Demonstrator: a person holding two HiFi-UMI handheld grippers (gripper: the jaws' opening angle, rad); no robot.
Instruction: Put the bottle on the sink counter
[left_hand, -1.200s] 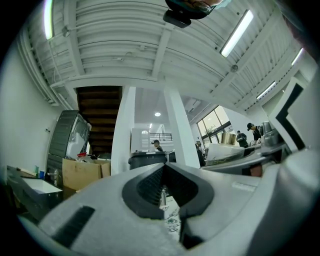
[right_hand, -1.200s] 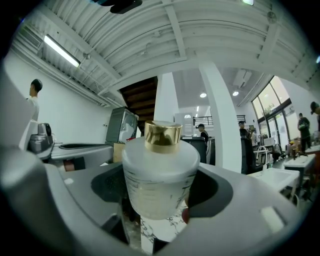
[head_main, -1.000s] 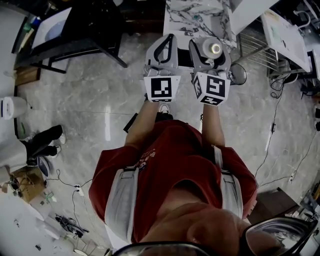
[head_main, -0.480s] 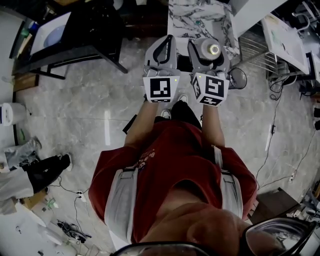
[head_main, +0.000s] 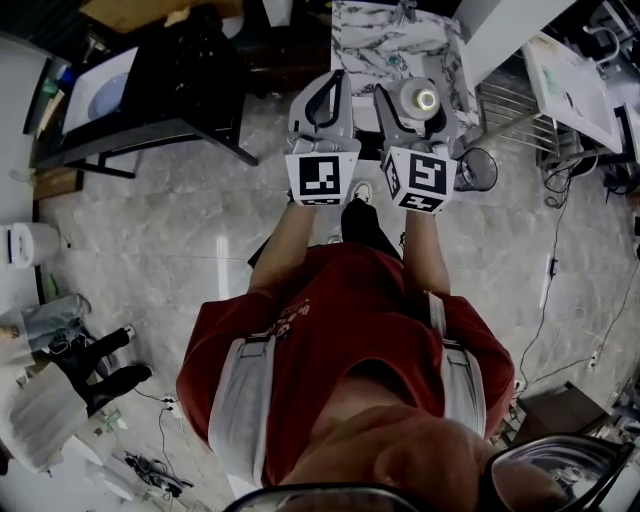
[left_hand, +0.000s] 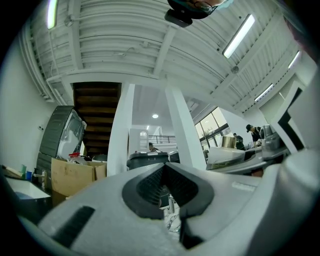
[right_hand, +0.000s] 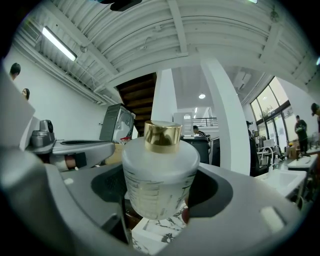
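Note:
A frosted white bottle with a gold cap stands upright between the jaws of my right gripper, which is shut on it. In the right gripper view the bottle fills the middle, and both pads of the right gripper press its sides. The marble sink counter lies just ahead of both grippers, and a corner of the sink counter shows under the bottle. My left gripper is held beside the right one. The left gripper has its jaws together with nothing between them.
A black table stands to the front left. To the right are a wire rack, a white table and a round dark bin. Cables trail over the floor. Another person is at lower left.
I have moved forward, so the marble counter sits closer ahead of the grippers. The bottle stays held the same way. The person at lower left has shifted position.

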